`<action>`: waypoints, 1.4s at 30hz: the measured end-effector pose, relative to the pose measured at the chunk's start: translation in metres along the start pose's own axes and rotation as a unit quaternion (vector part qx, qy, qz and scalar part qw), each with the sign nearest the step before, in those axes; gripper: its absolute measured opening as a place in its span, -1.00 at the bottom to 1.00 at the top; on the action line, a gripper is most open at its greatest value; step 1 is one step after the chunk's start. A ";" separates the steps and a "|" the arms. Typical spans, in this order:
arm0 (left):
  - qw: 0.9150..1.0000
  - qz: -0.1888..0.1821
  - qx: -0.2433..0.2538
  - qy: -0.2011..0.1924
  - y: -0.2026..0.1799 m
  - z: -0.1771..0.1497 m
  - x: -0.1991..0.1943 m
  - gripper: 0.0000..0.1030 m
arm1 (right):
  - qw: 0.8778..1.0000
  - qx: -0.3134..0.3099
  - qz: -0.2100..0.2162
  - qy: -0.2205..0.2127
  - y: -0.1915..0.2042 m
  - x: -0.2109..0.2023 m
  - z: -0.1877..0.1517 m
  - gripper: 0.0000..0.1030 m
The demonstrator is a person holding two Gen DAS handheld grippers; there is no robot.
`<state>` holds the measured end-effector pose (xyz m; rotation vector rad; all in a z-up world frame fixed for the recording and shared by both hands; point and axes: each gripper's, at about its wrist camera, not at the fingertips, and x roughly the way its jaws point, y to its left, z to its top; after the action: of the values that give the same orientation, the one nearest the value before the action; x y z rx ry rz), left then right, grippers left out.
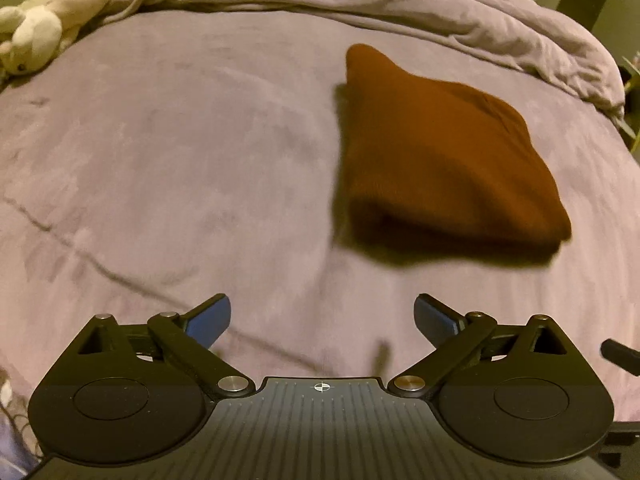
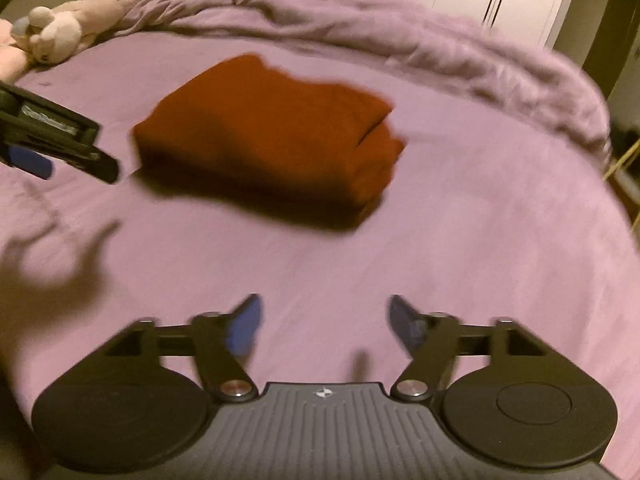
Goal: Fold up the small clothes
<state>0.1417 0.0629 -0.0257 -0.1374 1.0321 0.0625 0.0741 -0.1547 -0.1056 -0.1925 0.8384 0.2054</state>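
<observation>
- A rust-brown garment is lying folded into a thick bundle on the purple bedsheet; its long axis is running from the near edge away toward the crumpled duvet.
- The left gripper is being held wide open, empty, near and left of the garment.
- The right gripper is being held open, empty, near the garment's stacked fold edges.
- A plush toy is lying well left of the garment.

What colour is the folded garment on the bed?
The folded garment is a plain rust brown, no pattern visible. It shows best in the right wrist view.
</observation>
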 end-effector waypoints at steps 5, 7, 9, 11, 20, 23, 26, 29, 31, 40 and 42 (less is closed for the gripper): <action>1.000 0.011 0.014 -0.004 -0.003 -0.015 -0.019 1.00 | 0.999 0.020 0.033 0.030 0.013 -0.015 -0.006 0.88; 0.999 0.039 0.028 -0.015 -0.006 -0.013 -0.025 1.00 | 0.999 0.019 0.029 0.030 0.016 -0.019 0.002 0.92; 0.994 0.089 0.058 -0.030 -0.015 -0.009 -0.029 1.00 | 0.999 0.028 0.027 0.034 0.018 -0.022 0.010 0.92; 0.991 0.098 0.081 -0.033 -0.022 -0.003 -0.032 1.00 | 0.998 0.048 0.020 0.039 0.015 -0.022 0.021 0.92; 0.995 0.060 0.063 -0.044 -0.022 0.019 -0.044 1.00 | 0.996 0.082 -0.016 0.032 0.013 -0.030 0.055 0.92; 0.996 0.054 0.060 -0.041 -0.022 0.020 -0.043 1.00 | 0.995 0.097 -0.017 0.034 0.009 -0.032 0.060 0.92; 0.993 0.070 0.086 -0.034 -0.028 0.019 -0.040 1.00 | 0.993 0.110 -0.015 0.041 0.003 -0.028 0.065 0.92; 0.993 0.066 0.095 -0.026 -0.031 0.019 -0.037 1.00 | 0.992 0.117 -0.020 0.049 0.002 -0.026 0.068 0.92; 0.994 0.057 0.089 -0.020 -0.030 0.020 -0.036 1.00 | 0.991 0.117 -0.027 0.051 0.001 -0.025 0.069 0.92; 0.995 0.056 0.085 -0.003 -0.030 0.020 -0.031 1.00 | 0.992 0.109 -0.038 0.056 0.003 -0.024 0.071 0.92; 0.995 0.058 0.085 -0.002 -0.030 0.021 -0.031 1.00 | 0.992 0.109 -0.041 0.055 0.004 -0.024 0.072 0.92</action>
<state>0.1474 0.0370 0.0144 0.0784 1.0356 0.0800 0.1090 -0.1353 -0.0405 -0.0336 0.9545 0.0251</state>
